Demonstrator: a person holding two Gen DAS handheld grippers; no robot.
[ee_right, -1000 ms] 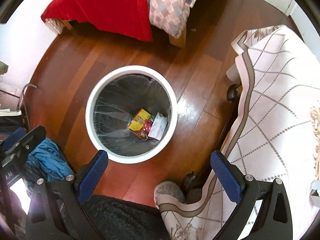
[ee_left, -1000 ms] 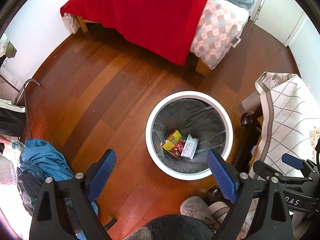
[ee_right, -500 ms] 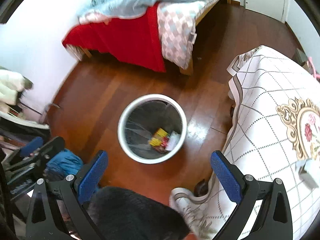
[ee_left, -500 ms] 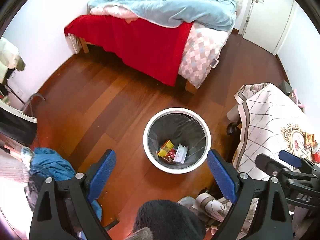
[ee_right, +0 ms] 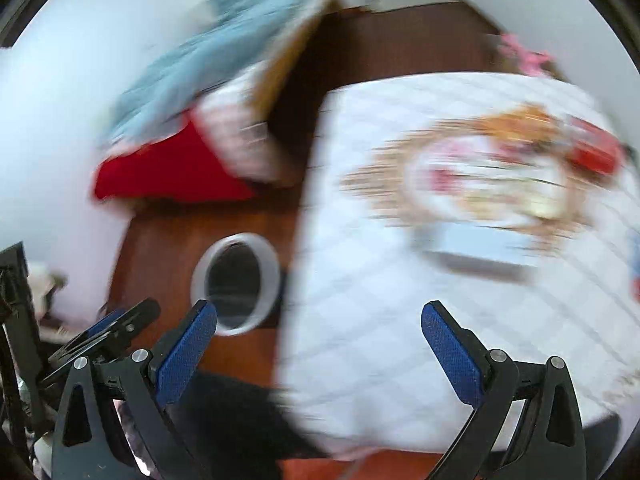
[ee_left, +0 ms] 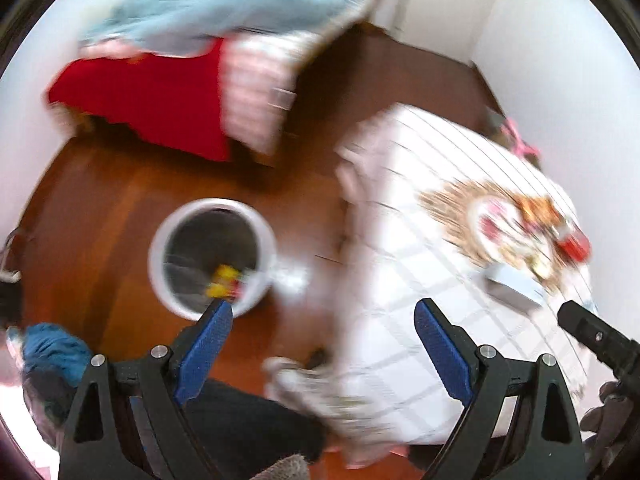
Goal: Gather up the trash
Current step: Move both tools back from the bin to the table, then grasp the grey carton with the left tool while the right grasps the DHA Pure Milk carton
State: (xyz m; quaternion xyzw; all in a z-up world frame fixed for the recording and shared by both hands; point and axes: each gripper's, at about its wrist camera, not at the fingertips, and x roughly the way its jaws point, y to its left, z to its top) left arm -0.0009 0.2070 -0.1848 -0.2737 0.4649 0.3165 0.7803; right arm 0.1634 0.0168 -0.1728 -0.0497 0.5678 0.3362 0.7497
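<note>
Both grippers, left gripper (ee_left: pixel 323 334) and right gripper (ee_right: pixel 319 338), hang empty with jaws spread wide, presumably ready for litter. Blurred red and pale scraps (ee_right: pixel 592 152) lie near the white quilted tablecloth's (ee_right: pixel 400 320) far edge; the round white wastebasket (ee_left: pixel 160 264) stands on the floor beside it.

The left gripper (ee_left: pixel 322 320) is held with its jaws spread wide and nothing between the blue pads (ee_left: pixel 204 346). The right gripper (ee_right: pixel 318 322) is likewise spread wide and empty, its blue pads (ee_right: pixel 452 356) well apart. In the left wrist view a black part of the right gripper shows at the lower right edge, with a gloved hand (ee_left: pixel 604 420) below it.
</note>
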